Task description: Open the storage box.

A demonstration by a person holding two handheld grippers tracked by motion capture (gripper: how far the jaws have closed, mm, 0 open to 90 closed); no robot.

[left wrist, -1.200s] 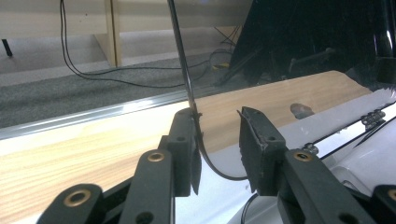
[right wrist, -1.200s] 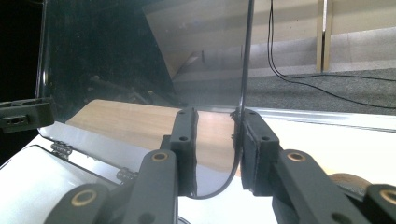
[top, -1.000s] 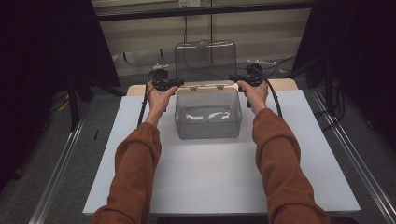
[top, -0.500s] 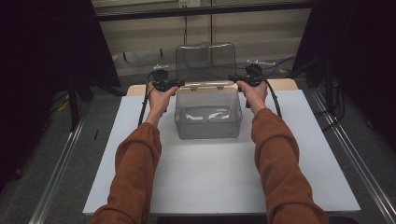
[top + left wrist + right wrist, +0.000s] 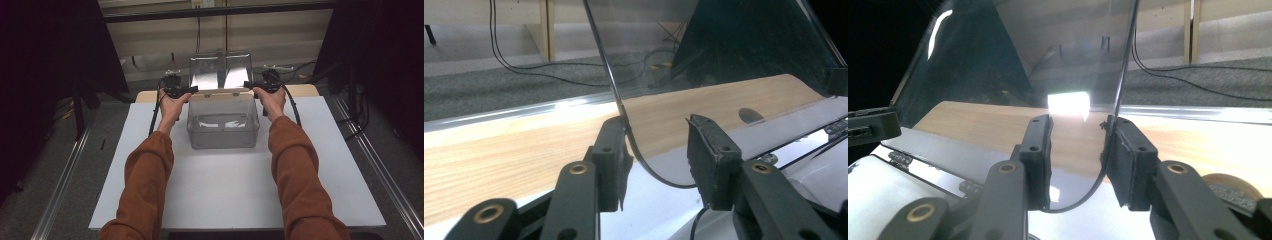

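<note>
Standing upright at the far edge of the clear box (image 5: 223,121), the transparent lid (image 5: 220,70) is flanked by both tools. Left gripper (image 5: 659,150) at the lid's left edge: jaws parted, edge between them, touching one pad. Right gripper (image 5: 1079,142) mirrors this at the lid's right edge, released. Box sits mid-far on white table (image 5: 225,195).

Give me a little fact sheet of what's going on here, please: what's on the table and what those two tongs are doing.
Table: white mat over a wooden top
Object: clear box, lid standing open at the back
Left tongs: open, jaws either side of the lid's left edge
Right tongs: open, jaws either side of the lid's right edge
Grip: neither pair clamped
Person: orange sleeves, a hand on each pair
</note>
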